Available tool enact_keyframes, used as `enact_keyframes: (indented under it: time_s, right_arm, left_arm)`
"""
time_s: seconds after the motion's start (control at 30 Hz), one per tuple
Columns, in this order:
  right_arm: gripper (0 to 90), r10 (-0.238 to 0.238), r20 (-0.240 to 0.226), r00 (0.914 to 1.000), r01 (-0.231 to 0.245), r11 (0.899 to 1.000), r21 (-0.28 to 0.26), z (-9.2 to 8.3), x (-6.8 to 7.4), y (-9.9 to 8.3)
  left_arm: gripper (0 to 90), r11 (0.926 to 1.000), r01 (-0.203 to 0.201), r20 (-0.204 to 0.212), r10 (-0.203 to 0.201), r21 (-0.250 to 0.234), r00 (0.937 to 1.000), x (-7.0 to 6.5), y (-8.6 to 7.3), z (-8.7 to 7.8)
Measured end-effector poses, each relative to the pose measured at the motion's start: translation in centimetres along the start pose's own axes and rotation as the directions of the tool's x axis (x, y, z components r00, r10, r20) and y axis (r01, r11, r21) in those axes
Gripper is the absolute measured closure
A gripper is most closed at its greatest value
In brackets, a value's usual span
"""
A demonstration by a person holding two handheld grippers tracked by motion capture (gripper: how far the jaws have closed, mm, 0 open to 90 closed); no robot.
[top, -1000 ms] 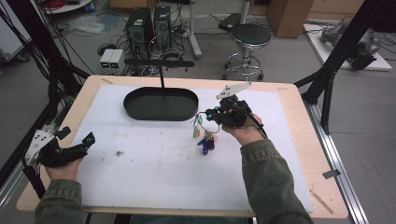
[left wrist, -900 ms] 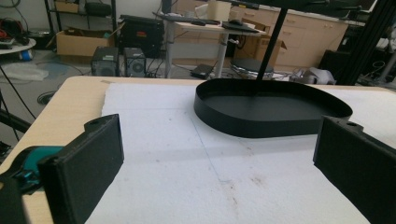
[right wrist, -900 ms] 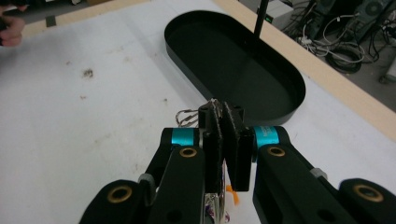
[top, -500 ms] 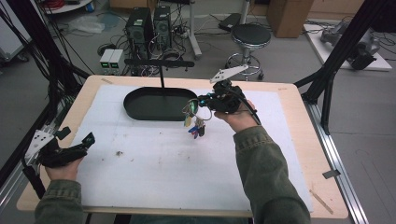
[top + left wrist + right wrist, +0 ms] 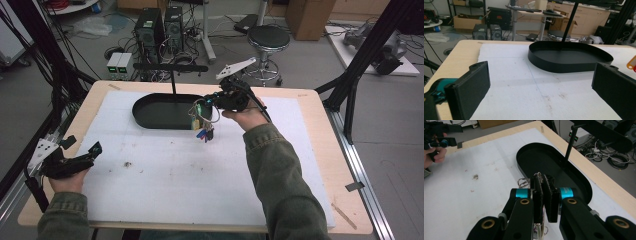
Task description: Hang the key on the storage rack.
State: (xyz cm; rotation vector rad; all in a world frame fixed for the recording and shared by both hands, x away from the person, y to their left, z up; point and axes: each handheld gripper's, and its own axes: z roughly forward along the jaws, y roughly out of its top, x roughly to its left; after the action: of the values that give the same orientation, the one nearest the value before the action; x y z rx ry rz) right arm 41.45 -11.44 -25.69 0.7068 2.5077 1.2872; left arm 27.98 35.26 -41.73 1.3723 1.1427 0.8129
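Observation:
A bunch of keys on a wire ring (image 5: 201,124), with green, yellow, red and blue tags, hangs in the air from my right gripper (image 5: 206,103), which is shut on the ring. It dangles just over the right end of the black oval tray (image 5: 159,114). In the right gripper view the pads (image 5: 537,192) are pressed together with wire loops (image 5: 523,182) poking out beside them, above the tray (image 5: 536,157). My left gripper (image 5: 82,148) rests low at the table's left edge, open and holding nothing (image 5: 541,85). An orange tag (image 5: 632,63) peeks in at the right of the left gripper view.
A thin black post (image 5: 173,81) rises from the tray's far side and carries a horizontal bar (image 5: 170,66). White foam sheet (image 5: 165,175) covers the wooden table. Black frame struts stand at the left and right table sides; a stool and computers sit beyond.
My right hand has lifted the key bunch off the sheet and carried it left and away, to the tray's right end. The left hand has stayed put.

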Motion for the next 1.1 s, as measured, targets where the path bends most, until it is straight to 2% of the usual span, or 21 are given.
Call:
enact_keyframes:
  time_s: [0.2,0.3,0.47,0.53,0.87,1.1]
  right_arm:
    - [86.5,-0.015,-0.021,0.9997,0.015,1.000,-0.002,0.7,-0.1,1.4]
    - [86.5,0.003,-0.040,0.9992,-0.003,1.000,-0.013,1.1,-0.5,2.0]
    - [86.5,0.013,-0.053,0.9985,-0.014,1.000,-0.001,2.0,-0.8,2.7]
    - [86.5,0.003,-0.050,0.9988,-0.003,1.000,0.010,2.3,-0.9,3.3]
    - [86.5,0.019,-0.069,0.9974,-0.022,0.999,-0.042,3.5,-2.1,5.4]
    - [86.5,0.017,-0.073,0.9972,-0.019,1.000,-0.020,4.9,-2.8,6.6]
  left_arm:
    - [2.2,0.9999,0.010,0.011,-0.010,0.003,0.9999,0.0,0.0,0.1]
    - [2.2,0.9999,0.011,0.014,-0.011,-0.001,0.9998,0.0,0.0,0.1]
    - [2.2,0.9999,0.015,0.018,-0.015,-0.003,0.9997,-0.1,0.0,0.1]
    - [2.2,0.9999,0.016,0.019,-0.016,-0.002,0.9997,-0.1,0.0,0.1]
    - [2.2,0.9999,0.012,0.020,-0.012,0.000,0.9997,-0.1,0.0,0.1]
    - [2.2,0.9998,0.016,0.028,-0.016,0.008,0.9995,-0.1,-0.1,0.2]
